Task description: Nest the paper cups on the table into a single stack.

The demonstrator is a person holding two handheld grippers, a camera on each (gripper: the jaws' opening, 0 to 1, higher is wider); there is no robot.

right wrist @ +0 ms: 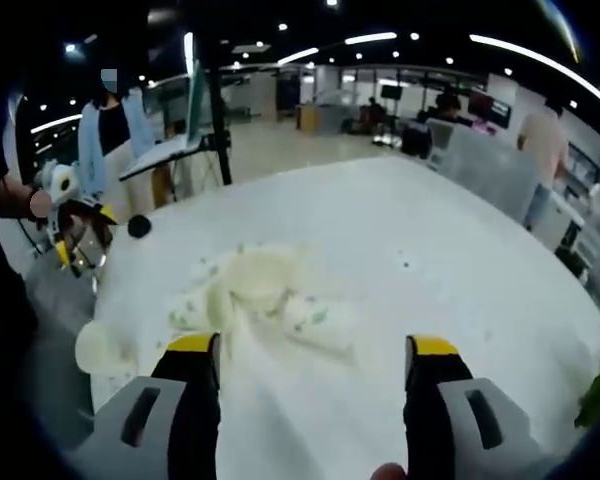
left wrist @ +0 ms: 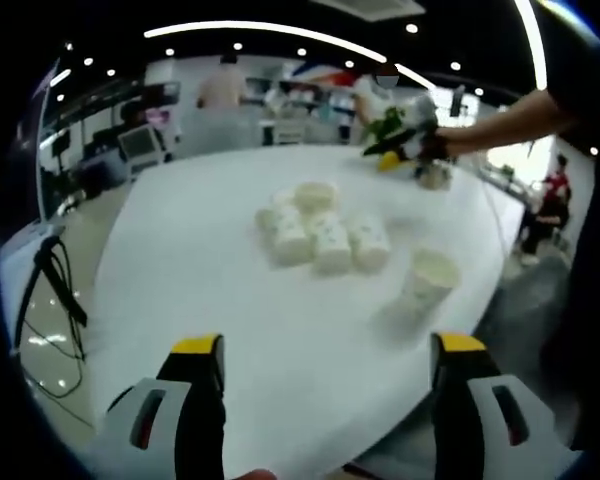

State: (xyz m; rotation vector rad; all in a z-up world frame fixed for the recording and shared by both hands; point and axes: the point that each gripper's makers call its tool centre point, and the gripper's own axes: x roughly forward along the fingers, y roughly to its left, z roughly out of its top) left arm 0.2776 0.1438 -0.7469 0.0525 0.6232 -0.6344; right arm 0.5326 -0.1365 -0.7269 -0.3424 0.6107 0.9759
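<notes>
**Cups clustered on the tabletop, both hand-held grippers spread**

No brand, label or writing can be read on anything; the cups carry only small speckled marks, too blurred to make out.

In the left gripper view, the left hand-held gripper [left wrist: 325, 375] has its yellow-tipped jaws spread wide with nothing between them, over the near edge of the white tabletop [left wrist: 200, 260]. A cluster of white paper cups [left wrist: 325, 235] lies on its sides far ahead of the jaws, roughly centred between them. One single cup [left wrist: 427, 282] stands apart to the right of the cluster, nearer the right jaw. At the far right edge of the tabletop, the right hand-held gripper [left wrist: 405, 140] shows at the end of an outstretched arm, well apart from the cups.

In the right gripper view, the right hand-held gripper [right wrist: 315, 385] is likewise spread and holds nothing. The cups [right wrist: 270, 295] lie blurred just beyond the left jaw, and the single cup [right wrist: 100, 348] sits at the left edge of the tabletop [right wrist: 460, 260]. The left hand-held gripper [right wrist: 75, 235] shows at far left.
</notes>
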